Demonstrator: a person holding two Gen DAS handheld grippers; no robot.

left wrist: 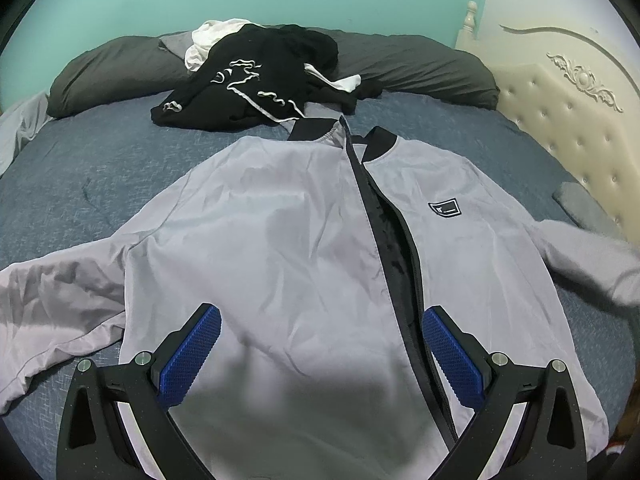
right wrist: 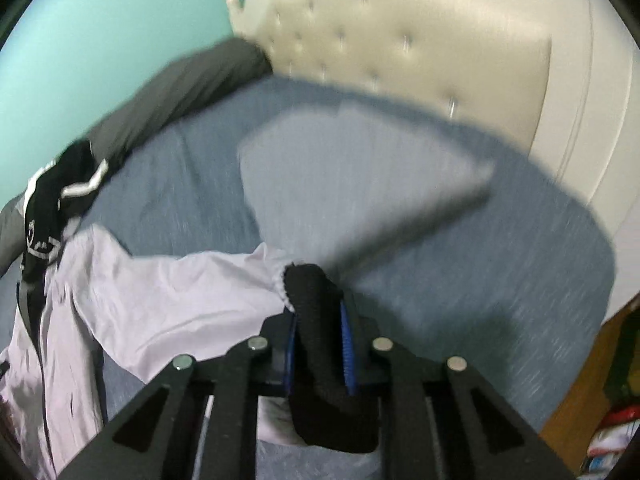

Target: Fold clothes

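A light grey zip jacket with a black collar lies front-up on the blue bed, collar toward the far side, both sleeves spread out. My left gripper is open and empty, hovering over the jacket's lower front beside the zip. My right gripper is shut on the black ribbed cuff of the jacket's right sleeve, holding it above the bed. The right wrist view is blurred by motion.
A pile of black and white clothes lies beyond the collar against a dark grey bolster. A cream tufted headboard stands on the right. A grey folded item lies on the bed near the headboard.
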